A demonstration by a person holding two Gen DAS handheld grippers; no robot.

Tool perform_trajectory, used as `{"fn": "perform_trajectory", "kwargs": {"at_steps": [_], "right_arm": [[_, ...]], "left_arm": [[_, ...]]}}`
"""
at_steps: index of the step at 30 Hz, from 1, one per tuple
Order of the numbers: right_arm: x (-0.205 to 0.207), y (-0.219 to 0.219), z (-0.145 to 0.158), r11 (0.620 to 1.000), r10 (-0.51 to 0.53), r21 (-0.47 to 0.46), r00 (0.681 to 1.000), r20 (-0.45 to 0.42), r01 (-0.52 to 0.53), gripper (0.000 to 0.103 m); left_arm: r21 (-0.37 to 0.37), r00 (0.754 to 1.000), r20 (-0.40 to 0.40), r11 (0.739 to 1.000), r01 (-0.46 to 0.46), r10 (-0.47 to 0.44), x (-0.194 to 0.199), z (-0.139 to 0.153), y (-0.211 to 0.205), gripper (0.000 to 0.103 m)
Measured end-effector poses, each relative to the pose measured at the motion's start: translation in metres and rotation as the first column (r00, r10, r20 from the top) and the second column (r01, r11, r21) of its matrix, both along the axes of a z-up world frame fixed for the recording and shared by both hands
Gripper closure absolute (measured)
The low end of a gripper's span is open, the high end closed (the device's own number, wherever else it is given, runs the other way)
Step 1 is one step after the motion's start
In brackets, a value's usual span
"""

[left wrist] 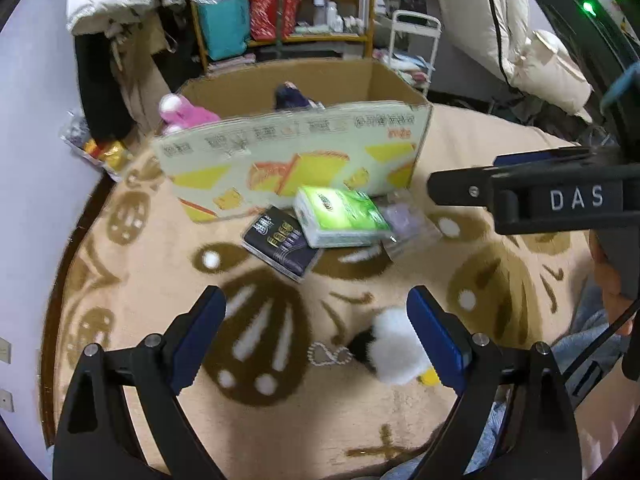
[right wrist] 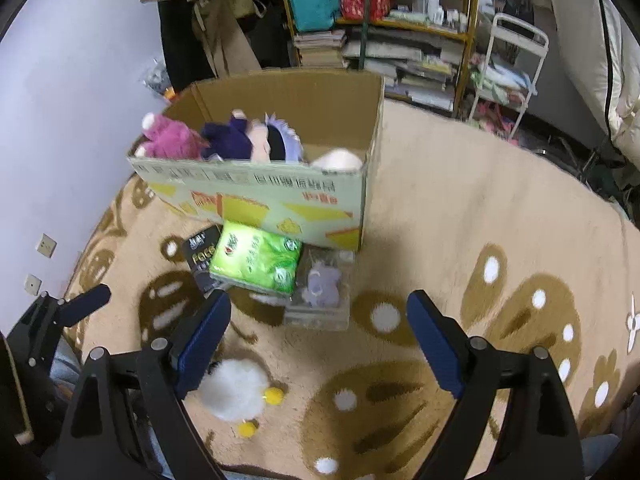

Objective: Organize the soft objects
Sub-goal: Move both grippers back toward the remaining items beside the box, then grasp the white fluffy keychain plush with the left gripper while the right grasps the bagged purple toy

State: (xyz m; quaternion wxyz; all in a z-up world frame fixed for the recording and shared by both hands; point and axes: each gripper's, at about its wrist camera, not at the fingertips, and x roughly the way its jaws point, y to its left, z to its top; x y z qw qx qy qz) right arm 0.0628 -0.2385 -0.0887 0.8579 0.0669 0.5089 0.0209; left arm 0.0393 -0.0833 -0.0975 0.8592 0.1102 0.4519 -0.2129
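A white fluffy toy (left wrist: 394,350) with yellow feet lies on the tan rug, against the inner side of my left gripper's right finger (left wrist: 434,338); the same toy (right wrist: 236,390) shows by my right gripper's left finger (right wrist: 204,338). Both the left gripper (left wrist: 316,334) and the right gripper (right wrist: 320,338) stand open with nothing between the pads. An open cardboard box (right wrist: 256,196) holds a pink plush (right wrist: 172,140), a dark purple plush (right wrist: 228,138) and a pale one. In front of the box lie a green tissue pack (right wrist: 256,258), a black pack (left wrist: 280,242) and a clear case with a lilac toy (right wrist: 322,284).
The tan rug (right wrist: 460,208) with brown flower patterns covers the floor. Behind the box (left wrist: 288,160) stand a yellow shelf (right wrist: 404,20) with bags and books, a white cart (right wrist: 508,68) and hanging coats. A white duvet (left wrist: 548,60) lies at the right. The right gripper's body (left wrist: 560,196) crosses the left wrist view.
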Motion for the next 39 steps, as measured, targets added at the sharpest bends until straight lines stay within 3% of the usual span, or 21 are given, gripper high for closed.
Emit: {"fn": "perform_trajectory", "kwargs": {"at_steps": [4, 10, 27, 33, 37, 39], "right_arm": [[0.005, -0.004, -0.021, 1.000, -0.010, 0.019, 0.995, -0.101, 0.012, 0.009], [0.010, -0.005, -0.040, 1.000, -0.001, 0.022, 0.987, -0.162, 0.005, 0.009], [0.024, 0.005, -0.062, 0.995, 0.029, -0.089, 0.982, -0.186, -0.046, 0.009], [0.035, 0.007, -0.074, 0.998, 0.030, -0.057, 0.984, -0.176, -0.041, 0.010], [0.044, 0.006, -0.087, 1.000, 0.011, -0.011, 0.986, -0.164, -0.013, 0.010], [0.046, 0.006, -0.095, 1.000, -0.004, 0.010, 0.985, -0.173, 0.005, 0.014]], "left_arm": [[-0.027, 0.999, -0.045, 0.999, 0.026, -0.027, 0.001, -0.012, -0.003, 0.012], [-0.033, 0.994, -0.100, 0.999, 0.037, -0.040, 0.001, -0.030, -0.011, 0.012], [0.039, 0.982, -0.176, 0.996, 0.074, -0.066, 0.006, -0.067, -0.030, 0.013], [0.049, 0.978, -0.202, 0.997, 0.054, -0.043, 0.015, -0.080, -0.033, 0.013], [0.041, 0.976, -0.213, 0.997, 0.065, -0.054, 0.016, -0.085, -0.032, 0.018], [0.035, 0.974, -0.216, 0.997, 0.072, -0.063, 0.013, -0.089, -0.037, 0.026]]}}
